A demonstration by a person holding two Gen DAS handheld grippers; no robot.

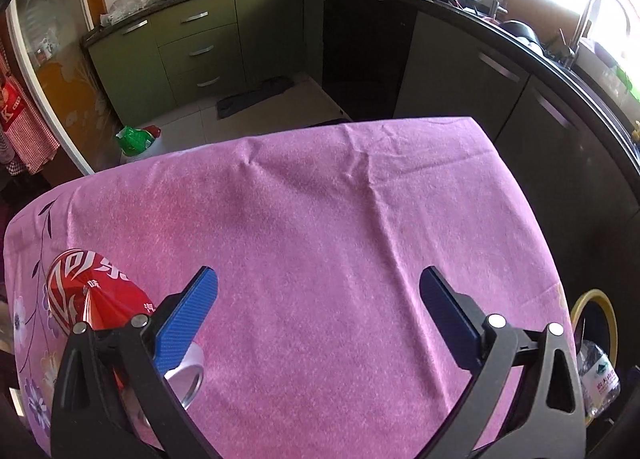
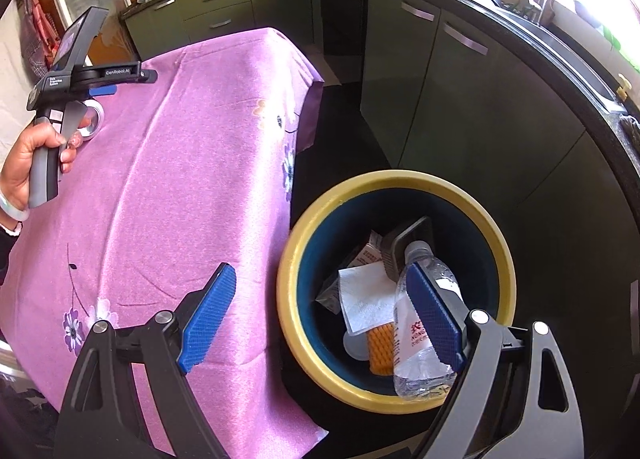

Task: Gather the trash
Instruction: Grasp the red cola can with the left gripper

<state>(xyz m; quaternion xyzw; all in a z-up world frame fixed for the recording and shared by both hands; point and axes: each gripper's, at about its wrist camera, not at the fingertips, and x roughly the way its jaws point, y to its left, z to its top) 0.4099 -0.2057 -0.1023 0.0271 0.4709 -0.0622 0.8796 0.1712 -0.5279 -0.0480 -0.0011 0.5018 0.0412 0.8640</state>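
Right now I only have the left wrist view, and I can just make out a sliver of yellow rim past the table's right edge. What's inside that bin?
Observer: The round yellow-rimmed bin holds a clear plastic water bottle, a white paper napkin and an orange ridged piece.
Operator: Is the right gripper holding any of it?
Observer: No. The right gripper is above the bin with its fingers spread wide and nothing between them. The bottle lies in the bin beside one finger.
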